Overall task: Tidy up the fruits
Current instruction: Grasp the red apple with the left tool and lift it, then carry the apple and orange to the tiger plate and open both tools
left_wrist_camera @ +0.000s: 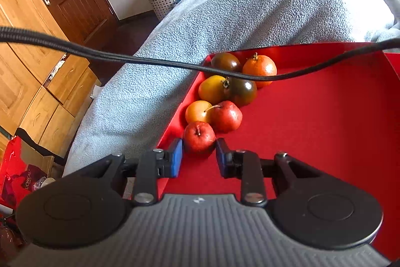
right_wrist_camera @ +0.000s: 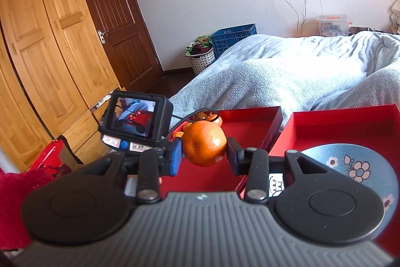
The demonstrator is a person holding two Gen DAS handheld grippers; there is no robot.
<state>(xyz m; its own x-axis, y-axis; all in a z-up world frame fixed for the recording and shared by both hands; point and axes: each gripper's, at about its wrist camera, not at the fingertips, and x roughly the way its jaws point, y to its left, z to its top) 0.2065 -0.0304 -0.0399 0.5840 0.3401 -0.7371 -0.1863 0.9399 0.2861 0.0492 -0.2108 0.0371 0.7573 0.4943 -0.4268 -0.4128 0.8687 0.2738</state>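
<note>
In the left wrist view a red tray [left_wrist_camera: 325, 129] on the bed holds several fruits along its left wall: two red apples, yellow plums, dark tomatoes and an orange [left_wrist_camera: 260, 69]. My left gripper [left_wrist_camera: 199, 157] stands around the nearest red apple [left_wrist_camera: 199, 139], its blue pads beside the fruit; I cannot tell if they touch. In the right wrist view my right gripper [right_wrist_camera: 203, 154] is shut on an orange [right_wrist_camera: 204, 143], held above the same tray [right_wrist_camera: 250, 126]. The left gripper's camera [right_wrist_camera: 136, 116] shows just left of it.
A second red tray [right_wrist_camera: 345, 126] at the right holds a blue flowered bowl [right_wrist_camera: 350, 167]. A black cable [left_wrist_camera: 150, 59] crosses the left wrist view. Grey blanket [right_wrist_camera: 275, 76] covers the bed. Wooden wardrobe, dark door, white basket and blue crate stand at the left and back.
</note>
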